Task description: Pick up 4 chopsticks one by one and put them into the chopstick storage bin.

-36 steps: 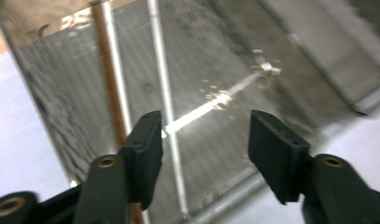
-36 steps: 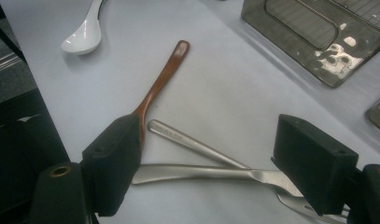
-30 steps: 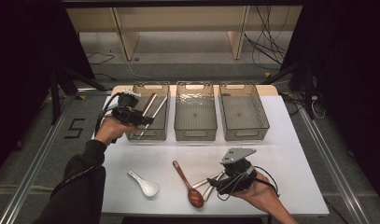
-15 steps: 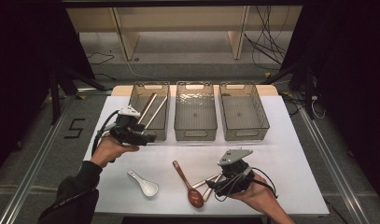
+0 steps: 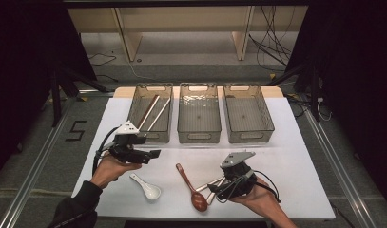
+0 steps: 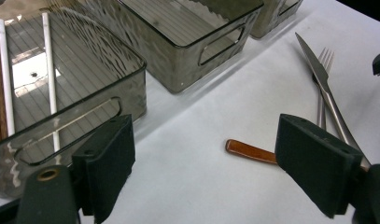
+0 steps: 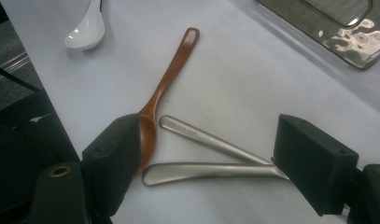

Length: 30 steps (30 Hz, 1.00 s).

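Partly hidden behind the gaping right hand-held gripper [image 7: 206, 163], knife [image 7: 211, 170] and fork [image 7: 201, 135] show handles only.

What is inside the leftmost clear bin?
The leftmost bin holds two chopsticks, one brown and one white, leaning lengthwise. Their near ends are blurred by the bin's wavy front wall.

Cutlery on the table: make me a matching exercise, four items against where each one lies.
Items:
1. chopsticks
2. white spoon
3. brown spoon
4. knife and fork

Places:
A. between the right gripper's open jaws
B. in the left bin
C. on the table by the left hand
D. on the table, bowl beside a right gripper jaw

Pairs: 1-B, 2-C, 3-D, 4-A
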Tool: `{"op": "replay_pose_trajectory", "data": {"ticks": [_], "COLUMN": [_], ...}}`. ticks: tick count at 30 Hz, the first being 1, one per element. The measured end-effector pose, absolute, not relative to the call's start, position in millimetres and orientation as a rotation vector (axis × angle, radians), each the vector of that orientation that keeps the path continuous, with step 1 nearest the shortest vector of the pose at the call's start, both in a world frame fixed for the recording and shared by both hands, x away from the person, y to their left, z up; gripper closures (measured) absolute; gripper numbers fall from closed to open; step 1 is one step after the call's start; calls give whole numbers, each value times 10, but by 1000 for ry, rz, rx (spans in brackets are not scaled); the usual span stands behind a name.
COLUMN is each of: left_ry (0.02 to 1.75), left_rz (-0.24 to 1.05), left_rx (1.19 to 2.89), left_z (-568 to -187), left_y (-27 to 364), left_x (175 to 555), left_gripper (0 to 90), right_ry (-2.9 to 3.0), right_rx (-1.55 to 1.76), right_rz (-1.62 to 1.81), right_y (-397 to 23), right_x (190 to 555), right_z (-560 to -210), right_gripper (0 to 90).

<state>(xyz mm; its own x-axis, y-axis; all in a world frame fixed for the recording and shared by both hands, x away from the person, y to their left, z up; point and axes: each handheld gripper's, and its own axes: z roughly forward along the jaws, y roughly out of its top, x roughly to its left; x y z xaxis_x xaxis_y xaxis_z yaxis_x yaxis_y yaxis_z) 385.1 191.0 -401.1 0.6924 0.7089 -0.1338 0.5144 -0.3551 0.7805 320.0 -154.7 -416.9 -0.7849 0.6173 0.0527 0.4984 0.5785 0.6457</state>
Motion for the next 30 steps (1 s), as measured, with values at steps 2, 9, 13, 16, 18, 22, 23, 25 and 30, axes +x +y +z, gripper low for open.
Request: {"op": "replay_pose_trajectory", "data": {"ticks": [2, 9, 13, 16, 18, 22, 23, 25, 30], "left_ry": [938, 933, 927, 924, 931, 933, 931, 927, 924], "left_rz": [284, 293, 296, 302, 304, 311, 315, 323, 330], "left_rx": [2033, 2040, 2029, 2020, 2009, 2006, 2005, 2011, 1995], "left_z": [-4028, -4049, -4040, -4026, -4023, -4019, -4019, -4014, -3997], "left_y": [1901, 1882, 1869, 1868, 1869, 1876, 1875, 1875, 1886], "left_x": [3806, 3700, 3664, 3645, 3637, 3623, 3616, 3601, 3535], "left_gripper": [195, 186, 182, 179, 178, 177, 176, 176, 165], "right_ry": [2632, 2650, 2656, 2664, 2671, 2689, 2693, 2698, 2702], "right_rx": [950, 961, 972, 976, 977, 962, 966, 953, 953], "right_rz": [990, 982, 974, 973, 968, 960, 957, 949, 934], "right_y": [-1535, -1460, -1425, -1386, -1354, -1288, -1271, -1249, -1207], "right_x": [3205, 3230, 3258, 3276, 3288, 3310, 3311, 3316, 3320], "right_z": [-4176, -4207, -4231, -4250, -4268, -4304, -4309, -4321, -4332], "right_gripper": [242, 244, 244, 247, 247, 248, 248, 248, 249]}}
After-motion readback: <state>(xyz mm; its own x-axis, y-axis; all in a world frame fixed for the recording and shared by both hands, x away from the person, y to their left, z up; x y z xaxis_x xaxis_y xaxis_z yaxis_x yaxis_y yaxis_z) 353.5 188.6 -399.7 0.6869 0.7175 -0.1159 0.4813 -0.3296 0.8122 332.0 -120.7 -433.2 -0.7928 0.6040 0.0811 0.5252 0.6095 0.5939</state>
